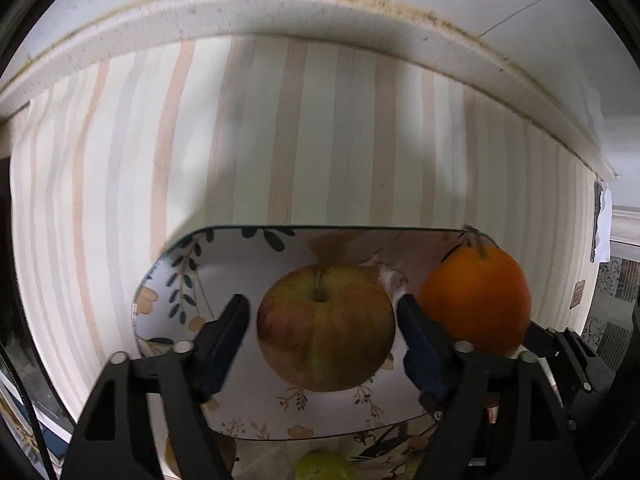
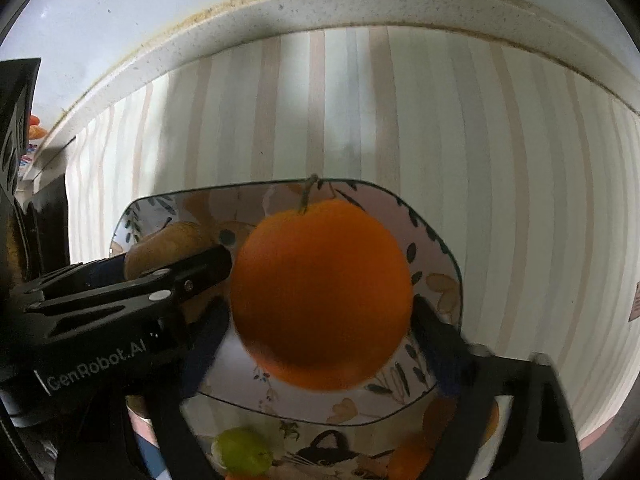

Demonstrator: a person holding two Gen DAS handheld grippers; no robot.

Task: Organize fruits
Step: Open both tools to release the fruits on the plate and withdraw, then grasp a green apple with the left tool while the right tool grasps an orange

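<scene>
Left wrist view. The left gripper (image 1: pixel 322 312) points steeply down over a glossy rounded-rectangle plate with a painted leaf-and-flower pattern (image 1: pixel 176 276). Between its dark blue padded fingers (image 1: pixel 224 340) sits a round, smooth-skinned yellow-green apple with a reddish blush (image 1: pixel 326 326), stem up. A sliver of plate shows at 9 o'clock of the apple, so the pads look clear of the skin: jaws apart, apple resting on the plate. At 3 o'clock of the apple, just beyond the right-hand finger, stands a bright, faintly dimpled orange with a short stem (image 1: pixel 476 300). Likely reason for the pairing: both fruits are being set side by side on one plate. A small green fruit (image 1: pixel 324 466) lies at 6 o'clock, below the plate edge. A pastel striped cloth (image 1: pixel 320 140) covers the counter.

Right wrist view. The right gripper (image 2: pixel 320 328) brackets the orange (image 2: pixel 322 296), which fills the span; its fingers are mostly hidden behind the fruit. Whether the pads touch, I cannot tell. The plate (image 2: pixel 436 248) lies beneath. The left gripper's black frame enters at 9 o'clock, over the apple (image 2: pixel 176 244).
</scene>
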